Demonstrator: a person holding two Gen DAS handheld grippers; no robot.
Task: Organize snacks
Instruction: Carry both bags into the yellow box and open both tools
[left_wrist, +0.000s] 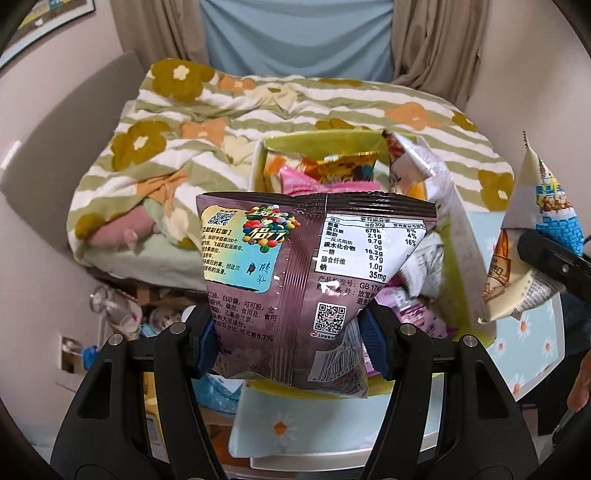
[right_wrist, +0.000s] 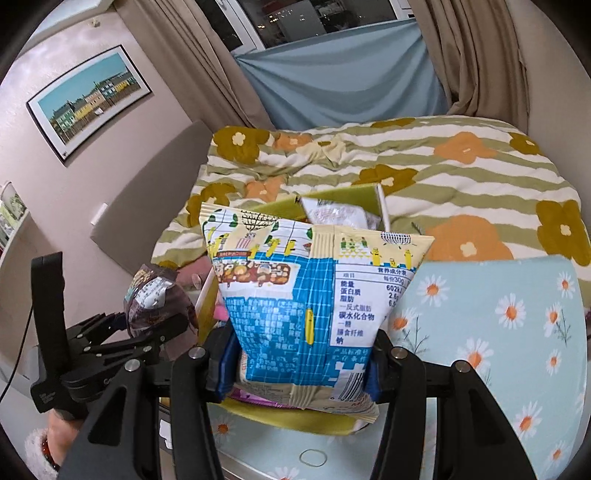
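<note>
Purple snack bag (left_wrist: 295, 280) and blue one (right_wrist: 306, 314) apparently pinched between fingers.

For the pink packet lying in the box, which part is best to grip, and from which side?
Probably its crimped end, coming from above: the pink packet lies flat among others in the box, so only its top and that thin sealed edge are exposed.

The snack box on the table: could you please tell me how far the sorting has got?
Done: the green snack box already holds several packets. In hand: the left hand-held gripper grips a purple chocolate-candy bag, the right hand-held gripper a blue-and-cream snack bag, both above the box. Left: placing both.
</note>
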